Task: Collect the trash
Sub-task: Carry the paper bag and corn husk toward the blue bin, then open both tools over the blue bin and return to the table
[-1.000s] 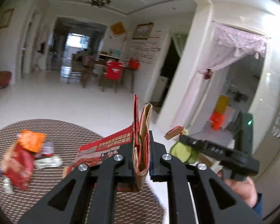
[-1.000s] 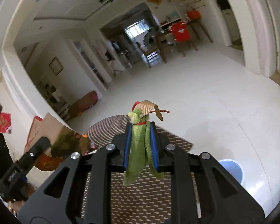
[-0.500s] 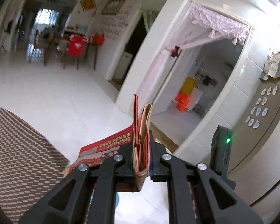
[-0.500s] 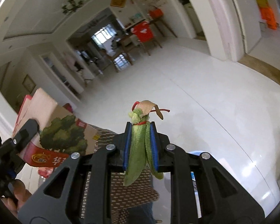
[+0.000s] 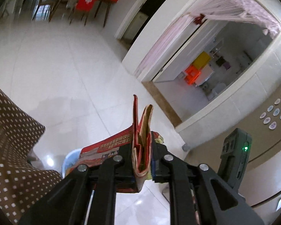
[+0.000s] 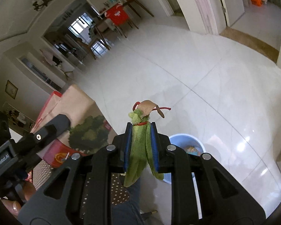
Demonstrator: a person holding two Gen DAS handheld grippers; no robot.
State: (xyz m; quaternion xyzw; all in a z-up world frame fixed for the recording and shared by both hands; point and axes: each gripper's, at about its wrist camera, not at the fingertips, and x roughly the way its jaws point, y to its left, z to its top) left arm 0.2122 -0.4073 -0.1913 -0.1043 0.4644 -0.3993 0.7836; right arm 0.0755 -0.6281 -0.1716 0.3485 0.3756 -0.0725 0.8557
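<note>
My left gripper (image 5: 142,146) is shut on a flattened red cardboard box (image 5: 140,131) with Chinese print; the box also shows in the right wrist view (image 6: 78,123), held by the left gripper's finger (image 6: 50,129). My right gripper (image 6: 140,142) is shut on a green wrapper (image 6: 138,153) with a tan tag and red tie at its top. A light blue bin (image 6: 187,146) stands on the white floor below and just right of the right gripper; its rim peeks out under the box in the left wrist view (image 5: 69,159).
A brown table with white dots (image 5: 11,150) lies at the left. A white tiled floor (image 6: 196,71) spreads ahead. A doorway with a pink curtain (image 5: 206,28) is at the right, chairs and a table (image 6: 114,18) far off.
Both grippers have swung away from the table toward the floor and tilted down. The blue bin has come into view under them. Both still hold their items.
</note>
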